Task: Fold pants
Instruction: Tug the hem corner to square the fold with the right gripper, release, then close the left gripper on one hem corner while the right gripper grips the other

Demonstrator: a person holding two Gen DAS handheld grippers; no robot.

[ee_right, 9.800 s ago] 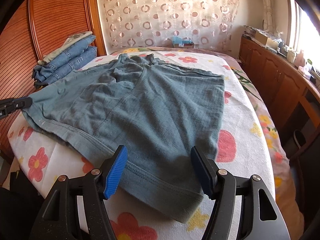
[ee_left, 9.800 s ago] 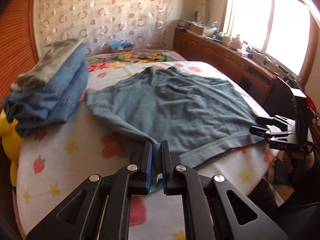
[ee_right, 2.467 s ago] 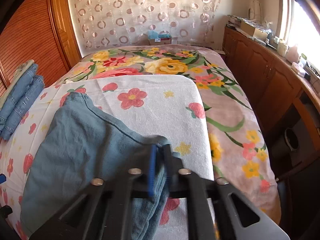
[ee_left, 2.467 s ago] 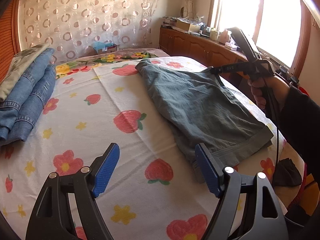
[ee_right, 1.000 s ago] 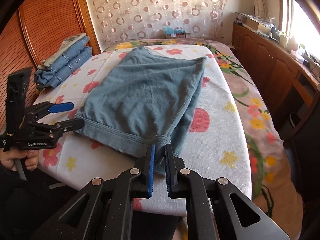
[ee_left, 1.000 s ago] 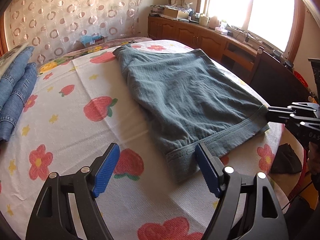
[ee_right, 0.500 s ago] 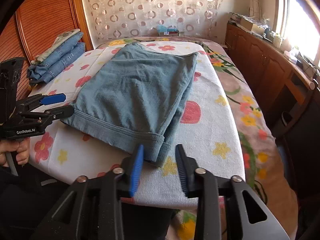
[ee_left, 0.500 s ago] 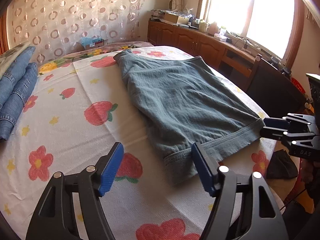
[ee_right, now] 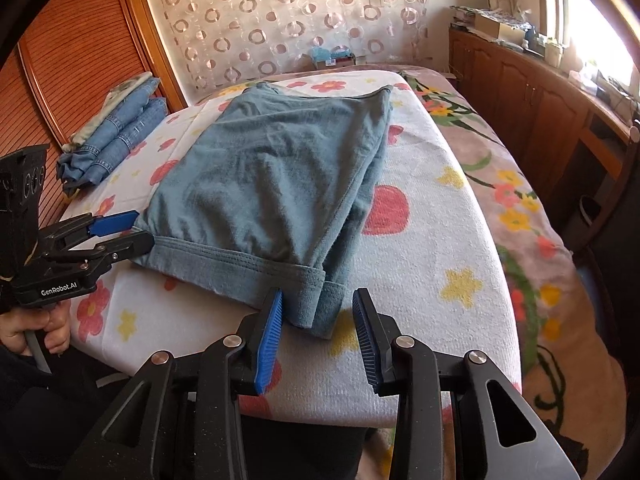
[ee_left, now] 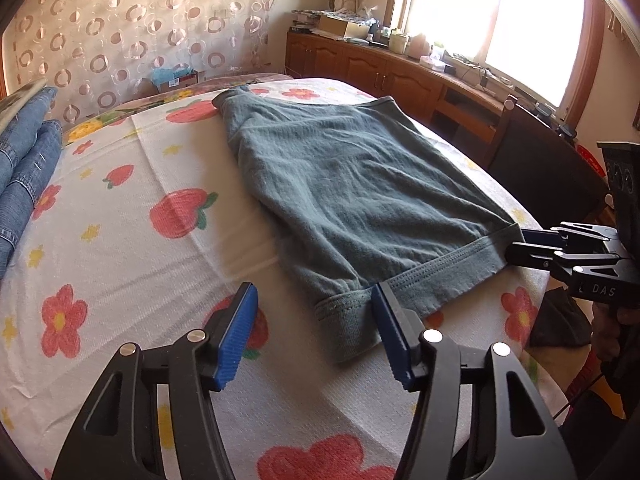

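Grey-blue pants (ee_left: 352, 196) lie folded in half lengthwise on the flowered sheet (ee_left: 120, 240); they also show in the right wrist view (ee_right: 272, 184). My left gripper (ee_left: 312, 332) is open at the near hem's left corner, its right pad touching the cloth. My right gripper (ee_right: 316, 332) is open around the hem's right corner, holding nothing. Each gripper shows in the other's view, the left gripper (ee_right: 128, 228) and the right gripper (ee_left: 520, 244) both at the hem's ends.
A stack of folded jeans (ee_right: 116, 132) lies at the bed's far left, also in the left wrist view (ee_left: 24, 168). Wooden cabinets (ee_right: 540, 92) with clutter line the right wall under the window. The bed's near edge (ee_right: 360, 412) drops off below my right gripper.
My right gripper has opened wider and let go of the hem corner it held a second ago. My left gripper stayed open and moved a little closer to the hem.
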